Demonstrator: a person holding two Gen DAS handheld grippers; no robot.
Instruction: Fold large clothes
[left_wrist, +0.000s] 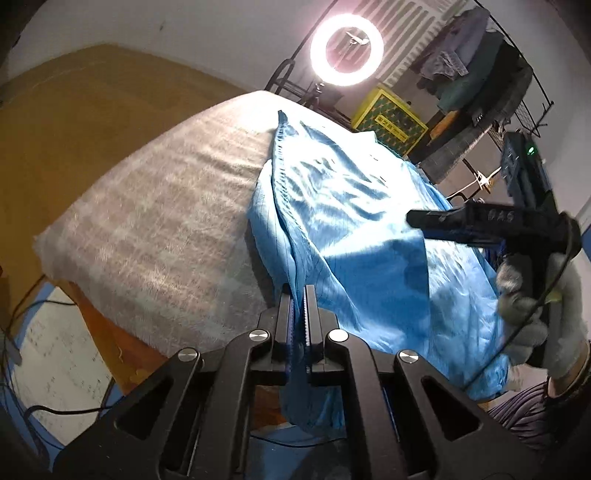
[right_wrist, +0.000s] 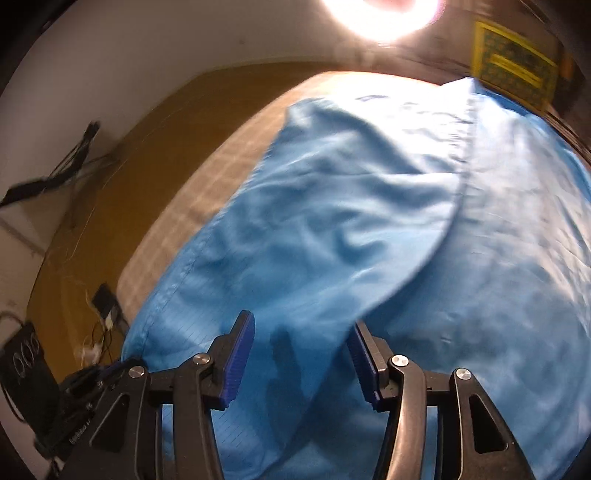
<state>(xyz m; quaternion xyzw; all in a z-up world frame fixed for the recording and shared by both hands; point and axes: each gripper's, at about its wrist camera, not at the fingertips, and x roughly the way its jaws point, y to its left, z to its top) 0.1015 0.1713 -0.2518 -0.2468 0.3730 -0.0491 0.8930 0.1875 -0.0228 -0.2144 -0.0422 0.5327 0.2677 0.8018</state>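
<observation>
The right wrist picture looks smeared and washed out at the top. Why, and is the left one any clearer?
Right wrist view: motion blur softens the blue garment, and the ring light glares white. Left wrist view: sharper, the lamp a clear ring, the mattress edges bowed by the fisheye lens.

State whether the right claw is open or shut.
Open: the right claw has blue pads spread apart above the blue garment, gripping nothing.

A: The garment ahead of the left fingers is bright blue with fine dark pinstripes.

B: Left of them, the tabletop cover shows grey-white checks; the right fingers have ridged blue pads.
</observation>
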